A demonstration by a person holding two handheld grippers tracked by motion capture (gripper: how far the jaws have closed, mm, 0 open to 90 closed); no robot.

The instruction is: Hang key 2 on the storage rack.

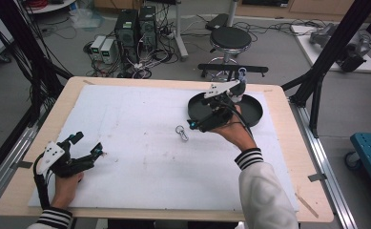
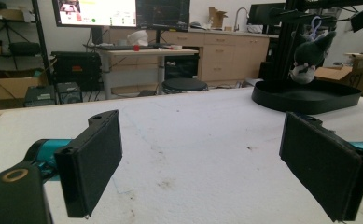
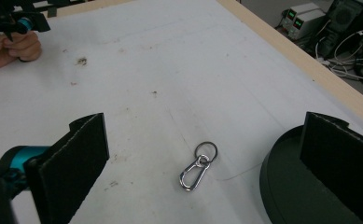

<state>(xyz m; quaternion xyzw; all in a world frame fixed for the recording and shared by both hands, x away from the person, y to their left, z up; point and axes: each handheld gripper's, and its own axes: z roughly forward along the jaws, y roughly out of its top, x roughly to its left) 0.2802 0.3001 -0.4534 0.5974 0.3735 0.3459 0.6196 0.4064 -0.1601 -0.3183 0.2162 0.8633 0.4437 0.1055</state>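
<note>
On white mat (image 1: pixel 140 157) | carabiner (image 1: pixel 181 133) beside black tray (image 1: pixel 254 112) | lab floor cabling

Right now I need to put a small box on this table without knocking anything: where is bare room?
The widest free patch is the white mat between the left claw and the carabiner. The mat's far-left part, toward the table edge, is also bare. It is crowded at the far right: the right claw hovers beside the black tray holding a plush toy.
</note>
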